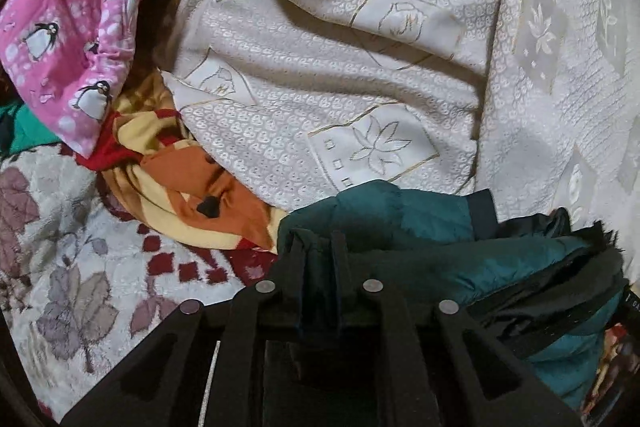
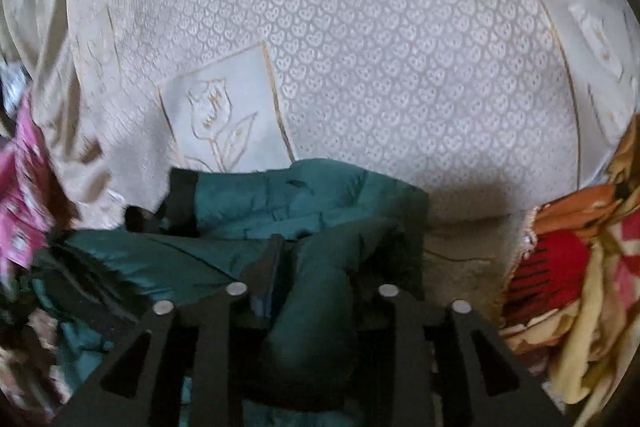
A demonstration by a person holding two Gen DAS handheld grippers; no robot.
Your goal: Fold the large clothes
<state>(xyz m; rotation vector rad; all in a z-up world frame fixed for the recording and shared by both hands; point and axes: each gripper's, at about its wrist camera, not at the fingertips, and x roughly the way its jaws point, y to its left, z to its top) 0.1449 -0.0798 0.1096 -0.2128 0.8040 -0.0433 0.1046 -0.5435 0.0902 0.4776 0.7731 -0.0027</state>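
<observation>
A teal padded jacket (image 1: 400, 211) with black lining and a dark cuff lies bunched on a cream bedspread (image 1: 360, 47). My left gripper (image 1: 318, 243) is shut on a fold at the jacket's left end, the fabric pinched between its black fingers. In the right wrist view the same jacket (image 2: 280, 195) spreads in front of my right gripper (image 2: 336, 247). Its jaws stand apart, with a thick roll of teal fabric lying between them. The right finger is mostly hidden behind that roll.
The cream bedspread (image 2: 400, 67) with embossed flowers fills the far side. A pink penguin-print cloth (image 1: 60, 27) and a green cloth (image 1: 28, 131) lie at the left. An orange, yellow and red blanket (image 1: 192, 195) (image 2: 580, 267) and a leaf-patterned cover (image 1: 60, 267) lie beside the jacket.
</observation>
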